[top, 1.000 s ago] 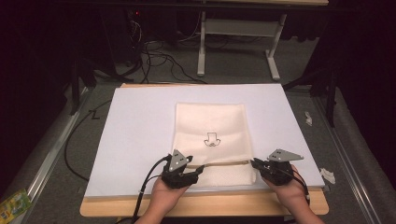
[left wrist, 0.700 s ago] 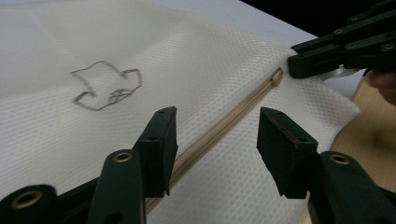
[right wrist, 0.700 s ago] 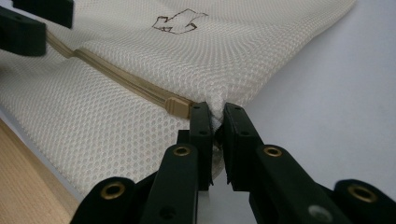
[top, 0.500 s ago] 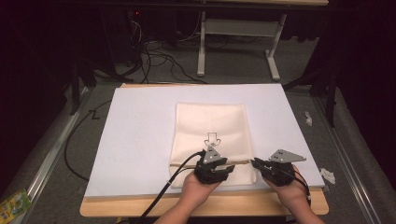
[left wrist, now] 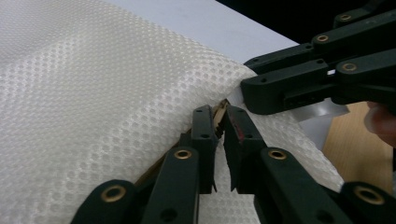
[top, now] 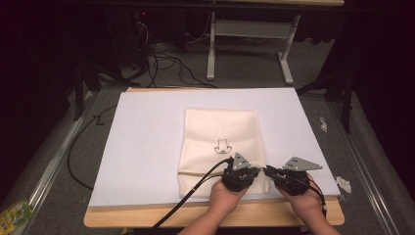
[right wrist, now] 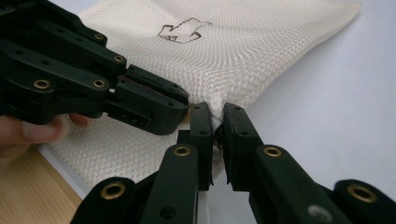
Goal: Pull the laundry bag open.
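Note:
A cream mesh bag (top: 220,132) with a small black drawing (top: 223,146) lies flat on the white board (top: 147,147). Both grippers meet at its near right corner. My left gripper (top: 256,172) points right, and its jaws are shut on the tan zip (left wrist: 219,108) at the bag's edge (left wrist: 116,93). My right gripper (top: 268,170) points left and is shut on the mesh (right wrist: 216,100) at the corner. In the left gripper view the right gripper (left wrist: 250,88) sits just beyond my left gripper (left wrist: 223,114). In the right gripper view the left gripper (right wrist: 183,100) sits close beside my right gripper (right wrist: 215,114).
The board rests on a wooden table (top: 147,220) whose front edge runs under both hands. A black cable (top: 191,196) trails from the left gripper across the bag's near edge. White scraps (top: 344,184) lie to the right. Cables (top: 161,54) and table legs (top: 286,68) stand beyond.
My left gripper has slid right along the bag's near edge, from the left corner to right beside the right gripper. The right gripper has stayed put.

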`<state>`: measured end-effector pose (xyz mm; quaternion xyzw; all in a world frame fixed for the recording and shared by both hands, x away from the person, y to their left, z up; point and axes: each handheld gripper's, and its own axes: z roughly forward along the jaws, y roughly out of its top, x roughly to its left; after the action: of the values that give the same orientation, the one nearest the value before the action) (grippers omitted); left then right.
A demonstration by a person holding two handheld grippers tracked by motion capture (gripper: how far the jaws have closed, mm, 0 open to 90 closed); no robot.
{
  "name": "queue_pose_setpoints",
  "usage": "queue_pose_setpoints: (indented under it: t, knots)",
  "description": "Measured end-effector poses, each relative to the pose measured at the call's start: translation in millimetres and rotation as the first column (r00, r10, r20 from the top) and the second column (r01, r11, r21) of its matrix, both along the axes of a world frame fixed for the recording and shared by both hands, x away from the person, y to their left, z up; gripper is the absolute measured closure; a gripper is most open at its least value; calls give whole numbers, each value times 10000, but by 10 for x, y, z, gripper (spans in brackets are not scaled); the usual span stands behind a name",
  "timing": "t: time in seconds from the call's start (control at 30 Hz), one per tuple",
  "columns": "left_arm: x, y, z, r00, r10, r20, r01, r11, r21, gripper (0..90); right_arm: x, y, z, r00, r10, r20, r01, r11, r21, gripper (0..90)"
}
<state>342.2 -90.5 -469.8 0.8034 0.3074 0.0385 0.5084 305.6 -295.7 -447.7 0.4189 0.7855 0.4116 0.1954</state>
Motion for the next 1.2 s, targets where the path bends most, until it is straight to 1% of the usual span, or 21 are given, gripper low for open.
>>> queue_pose_setpoints:
  t: [0.17, 0.3, 0.33, 0.37, 0.4, 0.43, 0.5, 0.57, 0.63, 0.7, 0.73, 0.8, 0.83, 0.87, 0.93, 0.97, 1.0, 1.03, 1.1, 1.13, 1.2]
  knots:
    - [-35, -18, 2, 10000, -62, 30, 62, 10000, -35, 856, -10, 5, 16, 9999, -14, 129, 13, 10000, 53, 842]
    - [-49, -15, 15, 9996, -98, 272, 98, 10000, 16, 870, -14, 7, 18, 9999, -73, 144, 72, 10000, 68, 842]
    - [-49, -4, 29, 9995, -103, 313, 101, 9999, 72, 871, -12, 4, 19, 9999, -70, 152, 69, 9999, 93, 842]
    - [-47, 4, 37, 9996, -112, 243, 110, 9999, 112, 873, -11, 2, 21, 9999, -87, 135, 86, 9999, 113, 842]
    - [-37, 24, 47, 9998, -113, 142, 109, 9996, 255, 873, -11, 2, 19, 9999, -104, 87, 103, 9999, 128, 843]
    - [-31, 45, 49, 9998, -110, 178, 104, 9994, 332, 874, -11, 3, 13, 9999, -121, 92, 121, 9999, 28, 844]
    - [-22, 118, 51, 9998, -1, 216, -9, 9988, 490, 875, -14, -6, 19, 9997, -196, 110, 196, 9998, 15, 847]
    - [-6, 249, 46, 9996, 217, 170, -227, 9975, 668, 875, -17, -19, 26, 9994, -314, 167, 314, 9995, 47, 848]
    - [14, 414, 42, 9991, 433, 26, -433, 9966, 706, 875, -21, -49, 37, 9990, -428, 121, 426, 9990, 147, 848]
    - [16, 567, 57, 9983, 582, 64, -585, 9944, 885, 875, -25, -61, 34, 9990, -440, 105, 438, 9988, 208, 848]
    - [1, 709, 77, 9975, 707, 64, -709, 9926, 985, 875, -26, -59, 34, 9991, -399, 138, 396, 9991, 176, 848]
    - [-16, 868, 89, 9962, 872, 55, -873, 9894, 1158, 874, -31, -29, 43, 9994, -259, 221, 257, 9996, 75, 849]
    - [-16, 868, 89, 9962, 872, 55, -873, 9894, 1158, 874, -31, -29, 43, 9994, -259, 221, 257, 9996, 75, 849]
    - [-10, 1033, 76, 9932, 1155, -133, -1128, 9851, 1298, 875, -39, -2, 47, 9996, -192, 226, 193, 9998, -30, 851]
    - [5, 1205, 58, 9882, 1485, -366, -1428, 9815, 1272, 875, -42, -3, 48, 9994, -240, 263, 243, 9996, -115, 851]
    - [6, 1280, 57, 9863, 1576, -481, -1509, 9811, 1210, 874, -40, -16, 47, 9995, -246, 217, 247, 9997, -31, 852]
    - [1, 1345, 68, 9866, 1565, -466, -1494, 9803, 1296, 873, -42, -24, 46, 9997, -236, 114, 235, 9997, 28, 852]
    - [-11, 1388, 82, 9872, 1535, -435, -1467, 9806, 1303, 873, -44, -20, 40, 9997, -198, 135, 198, 9998, 11, 852]
    - [-42, 1442, 111, 9890, 1448, -289, -1388, 9785, 1527, 873, -57, 26, 37, 10000, -3, 100, 4, 10000, -52, 852]
    - [-46, 1474, 111, 9880, 1514, -310, -1442, 9754, 1669, 874, -62, 60, 38, 9998, 69, 172, -66, 9998, -173, 853]
    - [-30, 1574, 78, 9827, 1797, -446, -1683, 9674, 1891, 877, -65, 101, 44, 9999, -5, 171, 11, 9992, -391, 857]
